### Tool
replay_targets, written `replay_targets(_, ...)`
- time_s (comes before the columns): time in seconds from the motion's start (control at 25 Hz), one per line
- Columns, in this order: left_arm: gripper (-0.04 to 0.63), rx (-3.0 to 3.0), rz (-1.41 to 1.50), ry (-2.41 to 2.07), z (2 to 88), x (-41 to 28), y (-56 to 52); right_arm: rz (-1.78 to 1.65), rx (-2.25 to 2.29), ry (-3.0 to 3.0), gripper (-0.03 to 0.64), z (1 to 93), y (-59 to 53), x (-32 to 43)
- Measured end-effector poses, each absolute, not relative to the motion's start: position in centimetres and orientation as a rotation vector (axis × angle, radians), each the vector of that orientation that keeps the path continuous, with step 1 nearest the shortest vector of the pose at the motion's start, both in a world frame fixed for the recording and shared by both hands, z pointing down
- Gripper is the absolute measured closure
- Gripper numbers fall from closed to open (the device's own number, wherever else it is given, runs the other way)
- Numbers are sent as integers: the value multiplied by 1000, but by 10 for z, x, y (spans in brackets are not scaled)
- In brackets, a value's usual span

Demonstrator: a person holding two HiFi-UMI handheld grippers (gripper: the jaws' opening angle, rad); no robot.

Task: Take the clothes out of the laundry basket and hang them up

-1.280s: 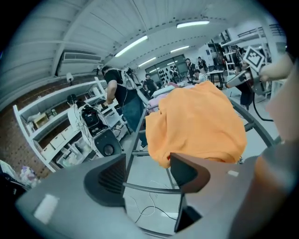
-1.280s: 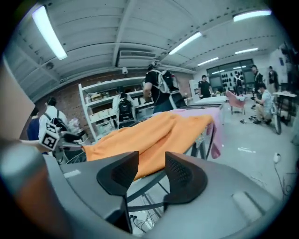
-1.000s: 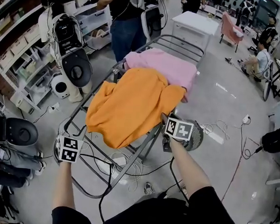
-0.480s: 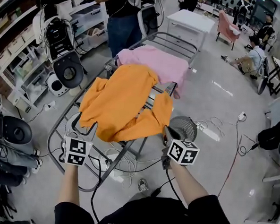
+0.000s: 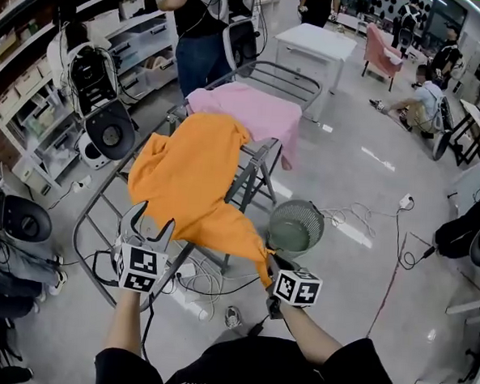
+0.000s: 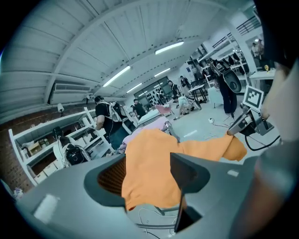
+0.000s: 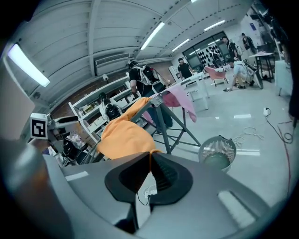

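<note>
An orange garment point(image 5: 188, 176) lies draped over the near end of a metal drying rack point(image 5: 289, 71). Its lower right corner is stretched into a point toward me. My right gripper point(image 5: 267, 258) is shut on that corner; in the right gripper view a thin fold of orange cloth point(image 7: 124, 133) runs into the closed right gripper point(image 7: 150, 156). My left gripper point(image 5: 148, 216) stands open just below the garment's near hem, with nothing pressed between its pads. The left gripper view shows the orange cloth point(image 6: 149, 163) hanging beyond the open left gripper point(image 6: 147, 175). A pink garment point(image 5: 245, 110) covers the rack's far half.
A grey mesh laundry basket point(image 5: 296, 225) stands on the floor right of the rack. Cables point(image 5: 210, 279) trail under the rack. Shelving with equipment point(image 5: 94, 64) lines the left side. A person point(image 5: 201, 30) stands behind the rack, near a white table point(image 5: 318, 42).
The right gripper has closed on the orange garment's right corner and drawn it down toward me, pulling that side off the rack. The left gripper has come up under the near hem.
</note>
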State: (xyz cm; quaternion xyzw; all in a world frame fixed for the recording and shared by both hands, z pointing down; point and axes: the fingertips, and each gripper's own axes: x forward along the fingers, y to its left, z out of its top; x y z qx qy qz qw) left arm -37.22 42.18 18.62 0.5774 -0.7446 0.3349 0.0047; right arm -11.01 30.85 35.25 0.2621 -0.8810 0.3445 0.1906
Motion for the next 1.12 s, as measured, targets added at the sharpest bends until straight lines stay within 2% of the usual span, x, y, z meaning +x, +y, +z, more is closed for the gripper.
replay_targets(0.36,322,1794,1107,-2335,186,-290,427,1000,568,-2468,588,359,343,-73)
replay_targets(0.48,322,1762,1123,-2350,188,-273,432,997,522,-2467,550,358,352,-65)
replay_targets(0.56,322,1747,1131,-2361,189,-264,435,983,513,-2466,484,357,358,-57)
replay_targets(0.6,322,1750,1126,-2368,189,-257,436,974,513,-2469,474,356,359,-51)
replay_targets(0.84,322,1800,921,-2379,194,-210,441,910,525,-2514,472,340,365,-8)
replay_targets(1.12,322,1837,845,-2347,205,-144,442,849,578,-2584,472,309,361,41)
